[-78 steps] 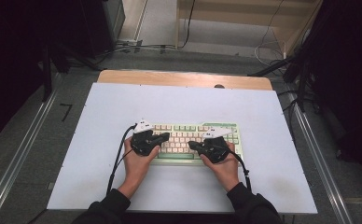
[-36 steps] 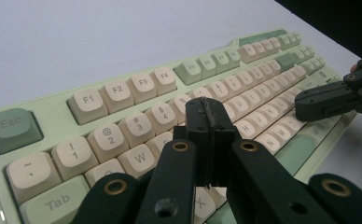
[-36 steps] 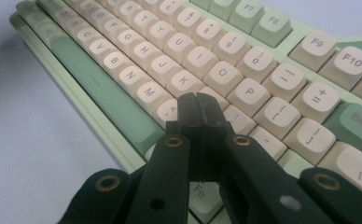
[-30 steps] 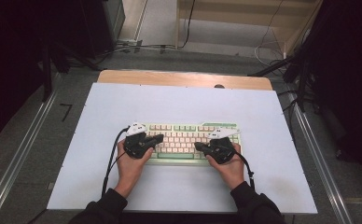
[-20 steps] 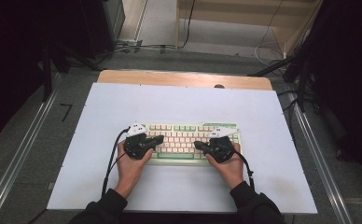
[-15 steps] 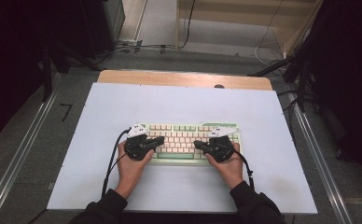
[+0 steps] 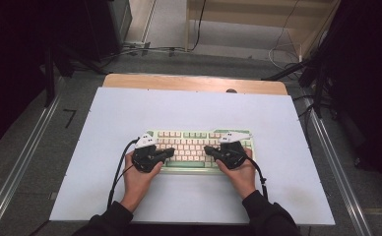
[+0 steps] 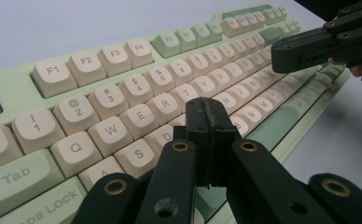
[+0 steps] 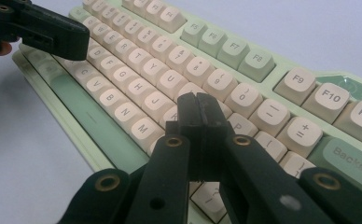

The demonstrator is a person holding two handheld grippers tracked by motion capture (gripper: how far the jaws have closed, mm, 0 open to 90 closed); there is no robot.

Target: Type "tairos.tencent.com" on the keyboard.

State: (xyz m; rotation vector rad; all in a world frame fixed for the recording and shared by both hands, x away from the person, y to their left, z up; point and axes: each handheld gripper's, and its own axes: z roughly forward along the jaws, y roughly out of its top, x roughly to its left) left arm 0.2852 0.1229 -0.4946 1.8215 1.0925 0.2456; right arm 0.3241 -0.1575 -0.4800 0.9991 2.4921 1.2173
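Left gripper (image 8: 206, 109) and right gripper (image 9: 198, 105): jaws pressed together, holding nothing, tips over the keyboard (image 7: 191, 145) keys. Keyboard flat on the bench (image 7: 105, 113).

The keyboard (image 7: 191, 150) lies flat on the white table (image 7: 105, 113), near the middle, its long side running left to right. It is pale green with cream keys — a few keys are green, like the long bar at the front. The letters face the person. Its F keys sit along the back row.
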